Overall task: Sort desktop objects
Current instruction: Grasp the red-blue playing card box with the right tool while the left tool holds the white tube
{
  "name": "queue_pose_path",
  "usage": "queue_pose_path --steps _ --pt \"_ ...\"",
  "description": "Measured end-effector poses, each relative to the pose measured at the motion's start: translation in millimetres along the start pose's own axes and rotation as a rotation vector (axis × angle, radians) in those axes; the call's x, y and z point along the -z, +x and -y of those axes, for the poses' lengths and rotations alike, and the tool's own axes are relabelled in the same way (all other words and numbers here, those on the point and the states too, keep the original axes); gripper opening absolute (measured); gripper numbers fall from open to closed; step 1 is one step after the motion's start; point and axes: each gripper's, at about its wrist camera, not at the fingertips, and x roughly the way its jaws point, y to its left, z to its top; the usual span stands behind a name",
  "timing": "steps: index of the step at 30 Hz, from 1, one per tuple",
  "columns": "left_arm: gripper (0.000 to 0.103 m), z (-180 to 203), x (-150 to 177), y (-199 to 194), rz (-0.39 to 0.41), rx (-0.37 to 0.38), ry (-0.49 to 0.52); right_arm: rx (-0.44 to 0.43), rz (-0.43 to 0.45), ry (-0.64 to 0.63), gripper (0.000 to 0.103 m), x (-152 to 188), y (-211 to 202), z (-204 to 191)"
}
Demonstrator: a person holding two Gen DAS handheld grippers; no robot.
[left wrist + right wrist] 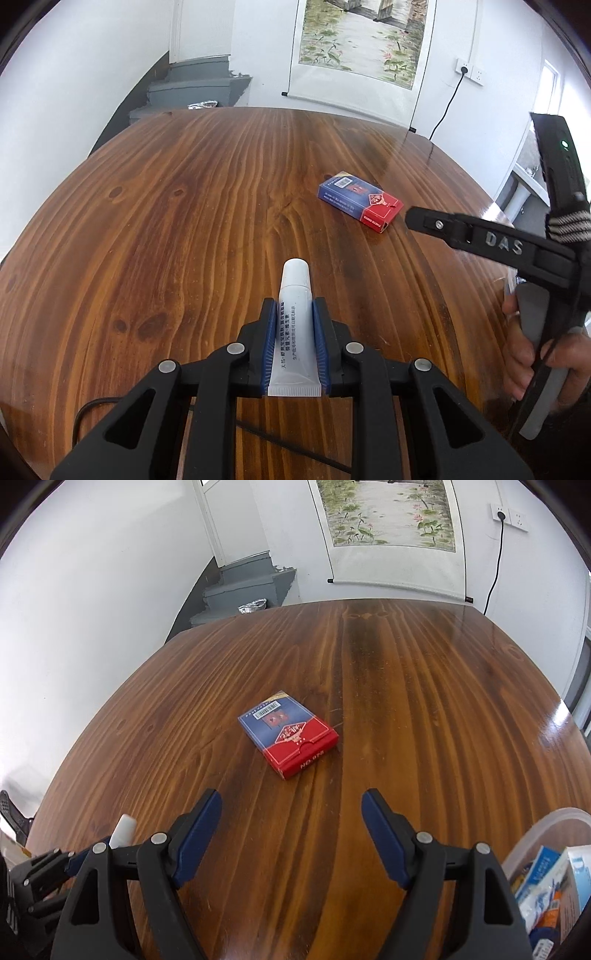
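Observation:
My left gripper (294, 308) is shut on a white tube (295, 325) with printed text, cap pointing away from me, held a little above the wooden table (184, 206). A red and blue card box (360, 201) lies flat on the table to the right of it. In the right wrist view the same card box (290, 734) lies just ahead of my right gripper (291, 805), whose blue-padded fingers stand wide apart with nothing between them. The right gripper's black finger (461, 227) reaches in from the right edge, beside the box. The tube's cap (123, 829) shows at lower left.
A clear plastic bin (546, 823) holding several small packages sits at the table's near right corner. A black cable (280, 439) lies under my left gripper. A person's hand (532, 350) holds the right gripper's handle. Grey steps and a hanging scroll painting stand beyond the table's far edge.

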Motion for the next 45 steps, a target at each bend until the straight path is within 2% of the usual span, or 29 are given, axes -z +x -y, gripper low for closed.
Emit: queue_pose_path --steps 8,13,17,21,28,32,38,39,42,45 --pt "0.022 -12.8 -4.6 -1.6 0.001 0.009 -0.047 0.022 -0.013 0.031 0.082 -29.9 43.6 2.1" --pt "0.022 -13.6 -4.7 -0.9 -0.004 0.009 -0.053 0.021 -0.015 -0.010 0.081 -48.3 59.5 -3.0" --pt "0.022 -13.1 -3.6 -2.1 -0.012 0.026 -0.061 0.013 -0.060 0.004 0.082 -58.1 79.5 2.2" --pt "0.022 -12.4 -3.7 -5.7 -0.006 0.030 -0.064 -0.021 -0.117 0.012 0.082 -57.3 97.3 6.7" --pt "0.022 -12.1 -3.8 -6.2 -0.010 0.032 -0.068 -0.026 -0.132 -0.058 0.082 -51.4 99.9 -2.3" --pt "0.022 -12.3 -4.1 -6.1 -0.013 0.031 -0.071 0.006 -0.137 -0.144 0.082 -46.4 101.4 -16.4" --pt "0.022 -9.6 -3.0 -6.8 -0.012 0.034 -0.061 0.107 -0.124 -0.240 0.082 -37.0 105.8 -31.4" --pt "0.022 -9.6 -3.0 -6.7 -0.012 0.033 -0.061 0.106 -0.122 -0.232 0.081 -36.3 105.0 -30.9" --pt "0.022 -9.4 -3.2 -6.7 -0.012 0.031 -0.059 0.109 -0.109 -0.229 0.065 -33.6 100.6 -31.8" --pt "0.022 -8.6 -2.5 -7.0 -0.011 0.032 -0.054 0.117 -0.107 -0.224 0.065 -27.6 94.6 -33.5"
